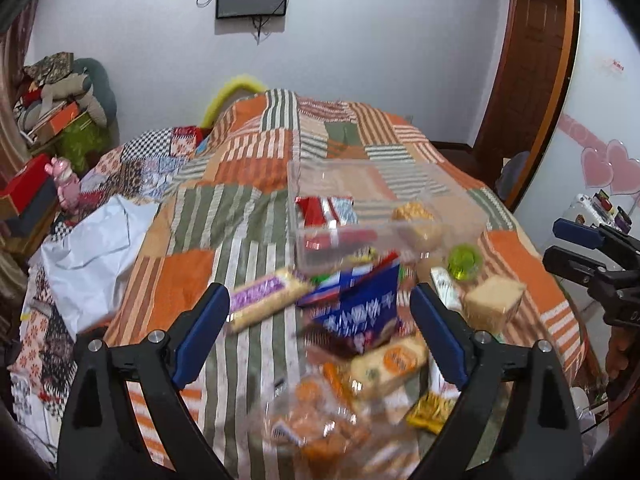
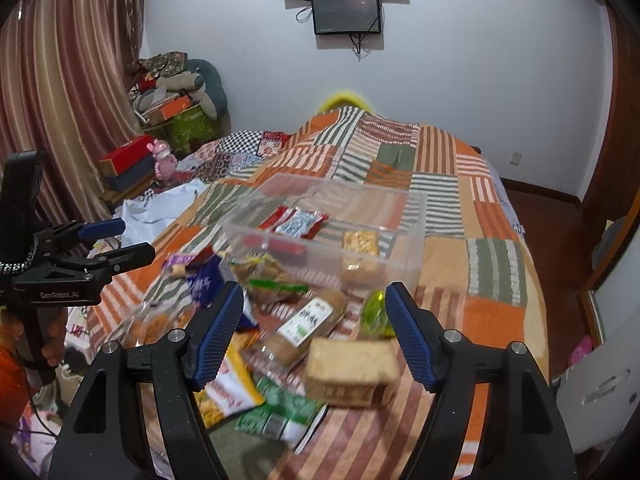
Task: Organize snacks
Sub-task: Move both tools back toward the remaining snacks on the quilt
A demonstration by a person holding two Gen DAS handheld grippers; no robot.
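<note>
The bedspread (image 2: 472,216) is woven patchwork cloth, matt and slightly coarse; the storage box (image 2: 412,248) on it is clear smooth plastic, glossy at the rim; the snack packets (image 2: 296,332) beside it are shiny film wrappers (several crinkled and catching the light), and the blue packet (image 1: 360,308) is glossy printed foil; each hand-held gripper, left (image 1: 320,328) and right (image 2: 314,332), has a matt black plastic frame, ribbed blue rubbery pads and bright metal pivot bolts; the curtain (image 2: 60,100) is striped cloth with a soft sheen; the door frame (image 1: 532,60) is varnished brown wood.
</note>
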